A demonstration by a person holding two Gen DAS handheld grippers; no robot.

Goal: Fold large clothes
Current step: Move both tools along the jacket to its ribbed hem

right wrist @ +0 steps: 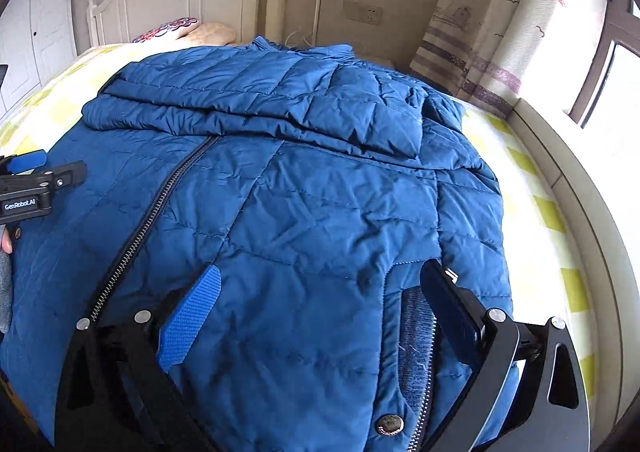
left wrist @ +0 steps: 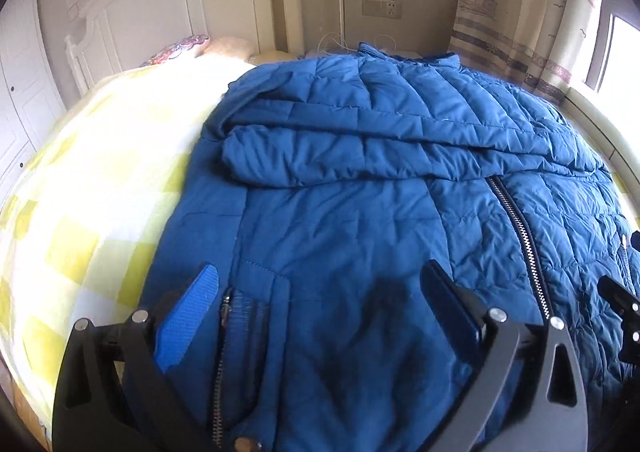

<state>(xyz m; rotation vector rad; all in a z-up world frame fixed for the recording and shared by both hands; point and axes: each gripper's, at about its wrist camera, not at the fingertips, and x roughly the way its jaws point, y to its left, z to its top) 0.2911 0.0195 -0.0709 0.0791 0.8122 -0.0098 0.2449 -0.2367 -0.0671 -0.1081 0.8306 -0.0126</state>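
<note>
Bed (left wrist: 80,179) at left, in a yellow-check cover, carries the jacket (left wrist: 340,211), which lies front-up with zip (left wrist: 520,236) closed and both sleeves (left wrist: 360,147) folded across the chest, so the body forms a compact block. Left tongs (left wrist: 320,288) hover spread over the left hem by the pocket; right tongs (right wrist: 320,284) hover spread over the right hem. Both appear set to pinch the hem for the next fold toward the collar.
</note>
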